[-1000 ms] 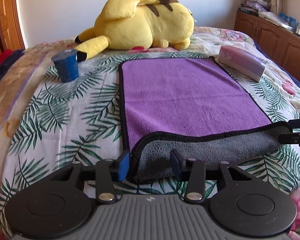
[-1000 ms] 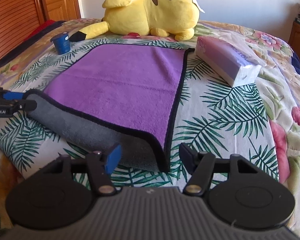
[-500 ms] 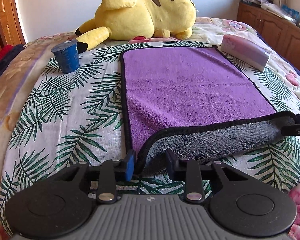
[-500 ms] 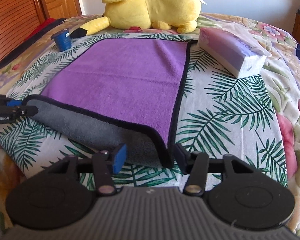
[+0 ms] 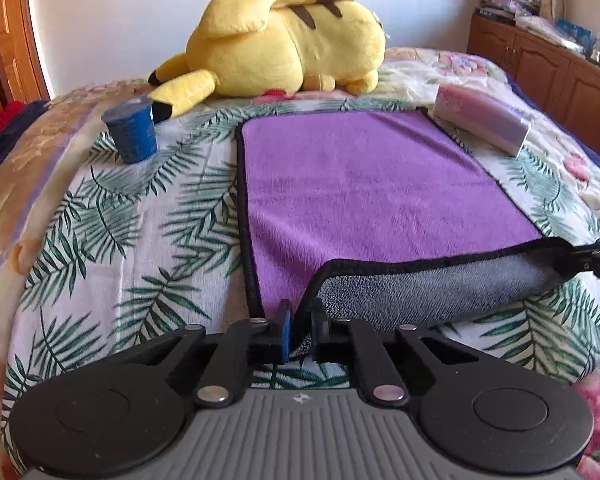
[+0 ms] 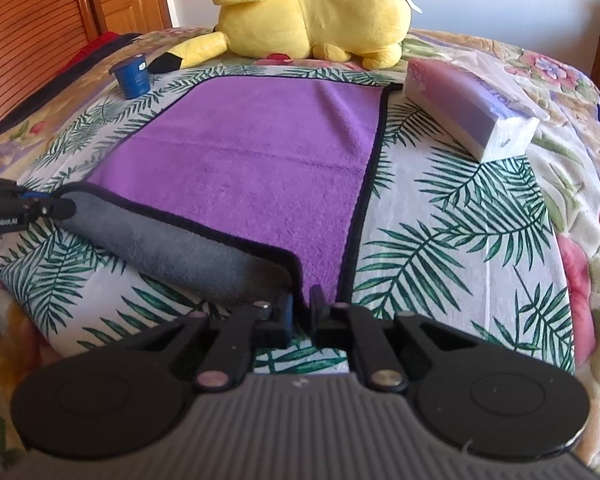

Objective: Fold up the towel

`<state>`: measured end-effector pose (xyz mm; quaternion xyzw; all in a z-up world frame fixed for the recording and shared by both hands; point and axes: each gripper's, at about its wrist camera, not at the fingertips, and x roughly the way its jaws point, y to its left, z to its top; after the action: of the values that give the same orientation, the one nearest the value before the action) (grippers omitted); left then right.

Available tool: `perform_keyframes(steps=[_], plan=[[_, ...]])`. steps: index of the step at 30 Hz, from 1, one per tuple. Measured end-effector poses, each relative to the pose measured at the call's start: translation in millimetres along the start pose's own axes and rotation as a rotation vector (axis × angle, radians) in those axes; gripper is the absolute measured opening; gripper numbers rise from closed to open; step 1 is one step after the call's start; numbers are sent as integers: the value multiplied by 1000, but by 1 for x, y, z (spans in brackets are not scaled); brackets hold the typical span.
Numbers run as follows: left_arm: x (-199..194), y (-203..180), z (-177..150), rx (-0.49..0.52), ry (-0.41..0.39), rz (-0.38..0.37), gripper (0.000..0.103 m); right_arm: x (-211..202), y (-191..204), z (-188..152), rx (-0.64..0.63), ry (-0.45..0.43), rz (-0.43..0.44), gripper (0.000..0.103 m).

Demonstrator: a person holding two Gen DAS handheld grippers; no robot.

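Note:
A purple towel with a black hem and grey underside lies flat on the bed; it also shows in the right wrist view. Its near edge is rolled up, grey side out. My left gripper is shut on the towel's near left corner. My right gripper is shut on the near right corner. Each gripper shows at the edge of the other's view: the right gripper and the left gripper.
A yellow plush toy lies beyond the towel's far edge. A blue cup stands far left of the towel. A tissue pack lies at its far right corner. Wooden cabinets stand to the right.
Both grippers have closed from open onto the towel's near corners. The near edge stands a little more raised and rolled.

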<state>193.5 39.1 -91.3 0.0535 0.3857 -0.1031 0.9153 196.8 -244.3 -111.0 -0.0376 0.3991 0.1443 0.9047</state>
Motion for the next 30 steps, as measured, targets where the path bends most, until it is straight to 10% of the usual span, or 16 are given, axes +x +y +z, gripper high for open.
perform_keyframes(steps=[30], plan=[[-36, -3, 23, 1, -200, -10, 0, -25, -12, 24, 14, -211, -4, 4]])
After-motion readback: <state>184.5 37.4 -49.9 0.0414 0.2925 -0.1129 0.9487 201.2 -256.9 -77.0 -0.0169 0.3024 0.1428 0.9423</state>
